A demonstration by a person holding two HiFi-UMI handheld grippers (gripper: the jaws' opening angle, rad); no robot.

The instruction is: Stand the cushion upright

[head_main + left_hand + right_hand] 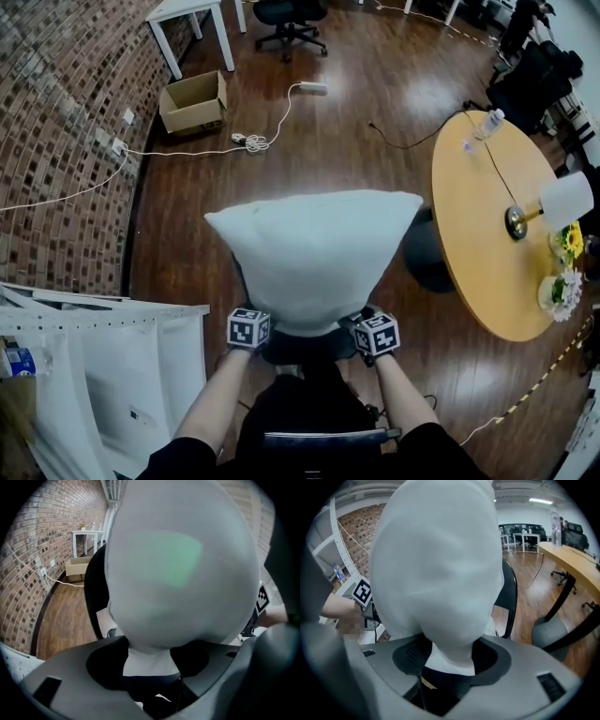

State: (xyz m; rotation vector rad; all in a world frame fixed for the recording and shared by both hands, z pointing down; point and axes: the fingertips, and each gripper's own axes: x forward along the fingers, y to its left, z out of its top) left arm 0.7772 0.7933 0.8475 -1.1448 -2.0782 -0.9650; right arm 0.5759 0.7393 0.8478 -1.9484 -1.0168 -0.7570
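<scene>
Cushion (314,248) position matters most here: it is upright in the middle of the head view, gathered end down at 6 o'clock and wide end up at 12 o'clock. It is over a dark chair (512,592), whose backrest shows just behind it in both gripper views. Our left tool (150,660) pinches a fold of white fabric at the cushion's 7 o'clock corner, and our right tool (450,663) pinches the matching fold at 5 o'clock. In each gripper view the cloth is squeezed narrow between the jaws. We cannot tell whether the bottom edge rests on the seat yet. We judge the step in hand to be settling it and letting go. To do that well, we should seat the bottom edge flat, tip the top slightly toward 12 o'clock so the backrest takes the weight, and hold both corners level. The cushion looks soft and top-heavy and may slump, so we would ease one tool open, watch, then free the other. The round table (487,225) at 3 o'clock is well apart.
</scene>
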